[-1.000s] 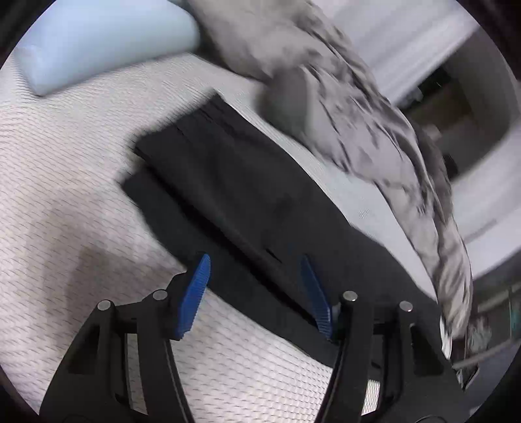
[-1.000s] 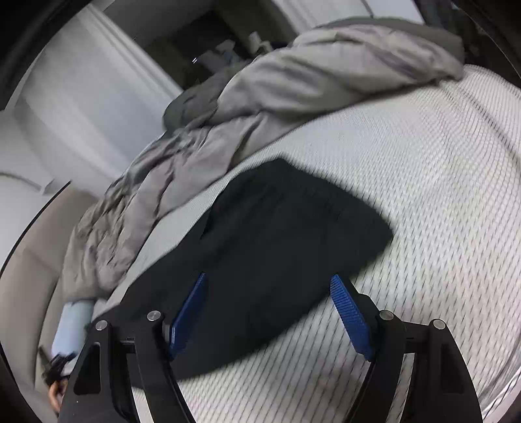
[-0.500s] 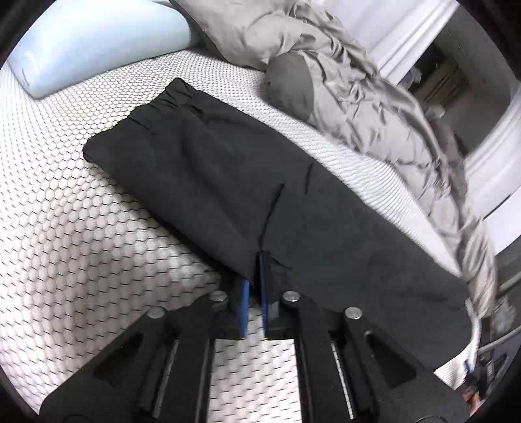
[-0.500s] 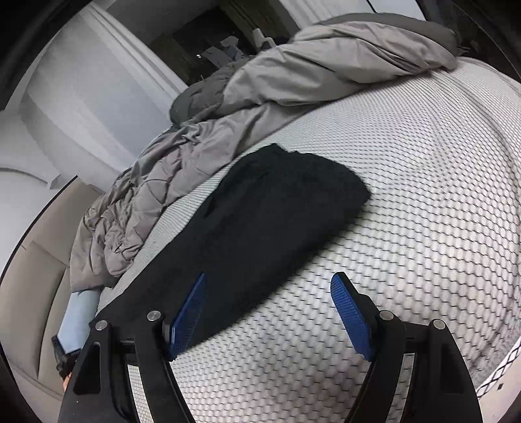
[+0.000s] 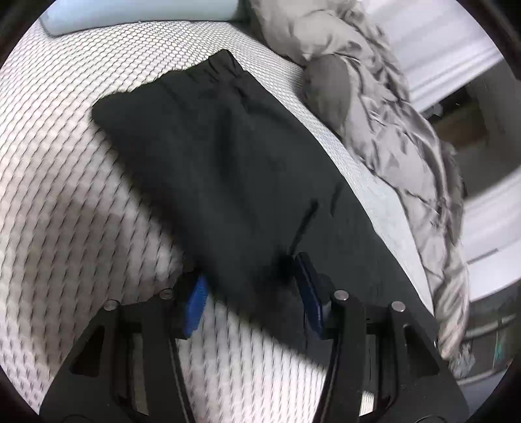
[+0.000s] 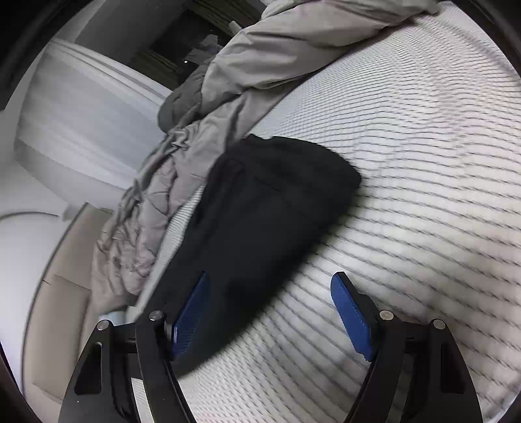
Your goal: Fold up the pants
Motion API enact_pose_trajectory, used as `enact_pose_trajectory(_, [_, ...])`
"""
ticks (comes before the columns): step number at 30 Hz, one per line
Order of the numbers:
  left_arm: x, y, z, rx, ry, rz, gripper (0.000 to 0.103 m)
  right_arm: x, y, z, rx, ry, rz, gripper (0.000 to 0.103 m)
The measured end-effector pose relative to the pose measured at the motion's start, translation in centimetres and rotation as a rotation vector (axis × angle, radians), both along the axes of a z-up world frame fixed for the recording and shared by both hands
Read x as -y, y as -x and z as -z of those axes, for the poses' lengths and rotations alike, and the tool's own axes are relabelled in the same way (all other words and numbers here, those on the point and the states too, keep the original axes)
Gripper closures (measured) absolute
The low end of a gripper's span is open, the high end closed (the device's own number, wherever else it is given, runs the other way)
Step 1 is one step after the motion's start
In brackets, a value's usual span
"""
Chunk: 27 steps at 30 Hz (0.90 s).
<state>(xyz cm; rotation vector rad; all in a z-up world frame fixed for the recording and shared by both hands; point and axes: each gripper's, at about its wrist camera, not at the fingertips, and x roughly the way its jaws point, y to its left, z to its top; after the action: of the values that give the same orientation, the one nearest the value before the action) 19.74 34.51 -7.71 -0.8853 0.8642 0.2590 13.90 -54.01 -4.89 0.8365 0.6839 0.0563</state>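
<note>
Black pants [image 5: 234, 182] are lying folded lengthwise on the white mesh-pattern mattress [image 5: 65, 201], waistband end pointing toward 11 o'clock in the left wrist view, toward 1 o'clock in the right. Left gripper [image 5: 252, 299] is sitting at 6 o'clock over the pants' near edge; its jaws have just been opening, fabric is lying between the blue pads, not pinched. Right gripper [image 6: 272, 320] is hanging released and wide, left pad over the pants, right pad over bare mattress. Grey duvet [image 6: 260, 65] is bunching along the far side, touching the pants. Light blue pillow [image 5: 130, 13] is at 12 o'clock.
</note>
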Motion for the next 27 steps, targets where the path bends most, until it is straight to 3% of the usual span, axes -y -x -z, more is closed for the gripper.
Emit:
enact_pose_trajectory(2, [-0.8, -1.8, 0.2, -0.014, 0.005, -0.048, 0.082, 0.3, -1.9, 0.5, 0.020, -0.071, -0.020, 0.024])
enact_pose_trajectory(3, [-1.0, -2.7, 0.4, -0.009, 0.019, -0.069, 0.087, 0.5, -2.8, 0.8, 0.011, -0.096, -0.006, 0.025])
enact_pose_trajectory(4, [-1.5, -3.5, 0.7, -0.008, 0.041, -0.089, 0.094, 0.9, -3.8, 1.3, 0.001, -0.122, 0.020, 0.035])
enact_pose_trajectory(5, [-1.7, -3.8, 0.8, -0.002, 0.045, -0.101, 0.097, 1.3, -4.5, 1.7, 0.000, -0.146, 0.047, 0.050])
enact_pose_trajectory(8, [-1.8, -3.4, 0.1, 0.037, 0.004, -0.079, 0.100, 2.2, -5.4, 2.7, -0.040, -0.184, 0.124, 0.081])
enact_pose_trajectory(12, [-1.9, 2.2, -1.5, 0.065, -0.085, -0.045, 0.101, 1.0, -1.2, 1.0, -0.002, -0.043, 0.088, 0.088])
enact_pose_trajectory(16, [-2.5, 10.3, -1.6, 0.035, -0.124, -0.040, 0.097, -0.1, 6.5, 0.4, 0.019, -0.032, 0.031, 0.087])
enact_pose_trajectory(19, [-2.7, 14.1, -1.5, -0.029, -0.192, -0.026, 0.079, -1.0, 9.1, 0.6, -0.045, 0.081, -0.023, 0.069])
enact_pose_trajectory(21, [-2.8, 15.9, -2.1, -0.026, -0.192, -0.031, 0.072, -0.3, 10.1, 0.4, -0.053, 0.052, -0.025, 0.062])
enact_pose_trajectory(23, [-2.2, 17.4, -3.2, -0.009, -0.215, -0.034, 0.048, 1.0, 12.0, -0.7, -0.036, 0.012, 0.015, 0.040])
enact_pose_trajectory(24, [-1.8, 17.9, -3.7, 0.005, -0.228, -0.029, 0.043, 1.5, 12.8, -1.2, -0.013, 0.021, 0.049, 0.035])
enact_pose_trajectory(25, [-1.3, 18.4, -4.3, 0.019, -0.243, -0.019, 0.036, 2.3, 13.7, -1.8, 0.024, 0.034, 0.104, 0.031])
enact_pose_trajectory(27, [-0.3, 18.9, -4.9, 0.028, -0.255, 0.010, 0.033, 3.4, 14.0, -1.6, 0.025, 0.011, 0.144, 0.032])
